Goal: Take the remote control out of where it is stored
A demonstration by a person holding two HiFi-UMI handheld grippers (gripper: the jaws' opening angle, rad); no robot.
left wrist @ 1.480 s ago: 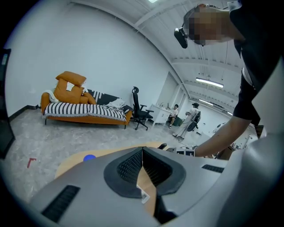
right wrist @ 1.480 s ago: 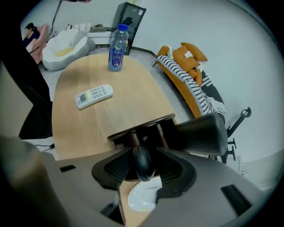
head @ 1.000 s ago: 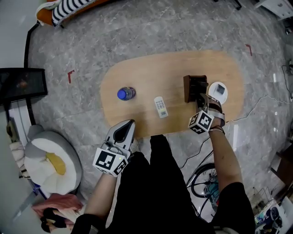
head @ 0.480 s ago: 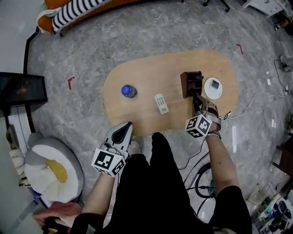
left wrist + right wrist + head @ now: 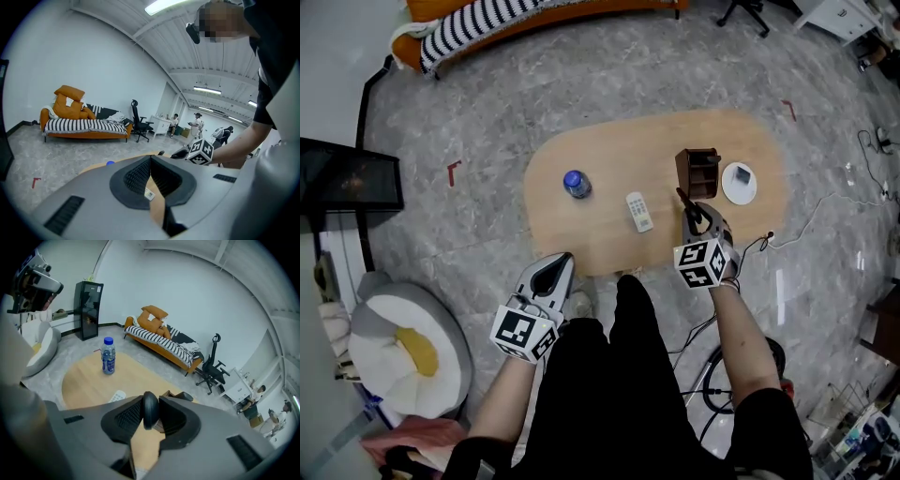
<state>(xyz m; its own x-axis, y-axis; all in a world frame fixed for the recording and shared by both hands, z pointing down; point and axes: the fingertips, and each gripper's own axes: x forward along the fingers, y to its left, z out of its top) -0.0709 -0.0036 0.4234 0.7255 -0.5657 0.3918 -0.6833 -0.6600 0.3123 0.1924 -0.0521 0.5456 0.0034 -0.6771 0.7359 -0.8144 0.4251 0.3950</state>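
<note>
R gripper (image 5: 694, 217) is clamped on a slim black remote (image 5: 150, 409). In the right gripper view the remote's rounded end sits pinched betw. both pads. In the head view that remote is out of the brown holder box (image 5: 697, 172), held up just at the holder's near side, over the near edge of the oval wooden table (image 5: 600, 246).

L gripper (image 5: 562, 261) has its jaws together w/ nothing betw. them. It hangs off the table, well apart from the holder, to the holder's left and nearer the person.

A 2nd remote (image 5: 638, 211), white, lies flat on the table left of the holder. A blue-capped water bottle (image 5: 576, 184) stands upright further left of the holder. A white round dish (image 5: 739, 184) w/ a small dark item on it sits just right of the holder.
</note>
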